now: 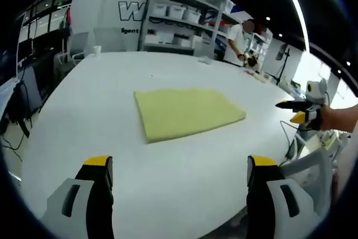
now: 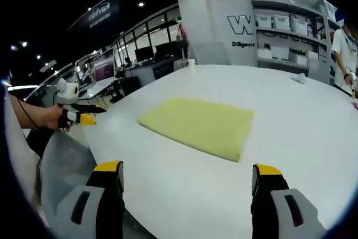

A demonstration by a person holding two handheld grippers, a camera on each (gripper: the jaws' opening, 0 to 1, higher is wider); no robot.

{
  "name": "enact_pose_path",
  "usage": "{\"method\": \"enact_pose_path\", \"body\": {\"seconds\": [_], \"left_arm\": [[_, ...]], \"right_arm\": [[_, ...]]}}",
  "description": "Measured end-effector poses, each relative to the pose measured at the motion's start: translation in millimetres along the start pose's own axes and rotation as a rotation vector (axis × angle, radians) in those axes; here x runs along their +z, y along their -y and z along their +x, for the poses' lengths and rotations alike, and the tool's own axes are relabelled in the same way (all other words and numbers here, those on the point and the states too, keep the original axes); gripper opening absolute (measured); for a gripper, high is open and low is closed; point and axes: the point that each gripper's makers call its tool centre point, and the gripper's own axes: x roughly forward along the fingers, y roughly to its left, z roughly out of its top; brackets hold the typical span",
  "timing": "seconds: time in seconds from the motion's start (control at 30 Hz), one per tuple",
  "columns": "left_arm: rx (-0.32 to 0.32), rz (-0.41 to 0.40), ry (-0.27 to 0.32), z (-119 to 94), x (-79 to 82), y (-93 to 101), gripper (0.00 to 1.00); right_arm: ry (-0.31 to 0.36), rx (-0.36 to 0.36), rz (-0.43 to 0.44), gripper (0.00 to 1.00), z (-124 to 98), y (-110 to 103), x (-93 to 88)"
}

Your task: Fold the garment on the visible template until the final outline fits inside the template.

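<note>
One garment (image 1: 187, 113), one table (image 1: 84, 116), two grippers, one cup (image 1: 97, 50), one shelf unit (image 1: 184, 20) w/ bins, and one person (image 1: 238, 40) standing at the far edge.

Garment is pale yellow-green, already folded into a flat rectangle-ish pad, lying near the middle of the white table. Edges look pretty even, the thick folded edge faces the cam in the right gripper view (image 2: 198, 126). Can't make out any template outline under it tbh.

Left gripper (image 1: 179, 166) is held low over the near table edge, jaws wide apart, nothing between them, well short of the garment. Right gripper (image 2: 187, 174) same deal from the other side: jaws wide, empty, garment straight ahead but apart from the tips.

Each gripper also pops up in the other's view, held in a hand off the table edge: the right one at the right side (image 1: 299, 113), the left one at the left side (image 2: 78, 115). Both point toward the table.

Cup sits at the far table edge (image 2: 191, 62).
</note>
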Motion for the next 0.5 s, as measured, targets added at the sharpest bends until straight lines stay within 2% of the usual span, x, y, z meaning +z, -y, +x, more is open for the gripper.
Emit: {"method": "enact_pose_path", "body": {"seconds": [0.5], "left_arm": [[-0.003,-0.001,0.005,2.5,2.0,3.9,0.99]], "right_arm": [[0.002,0.006,0.017,0.99,1.2,2.2,-4.2]]}}
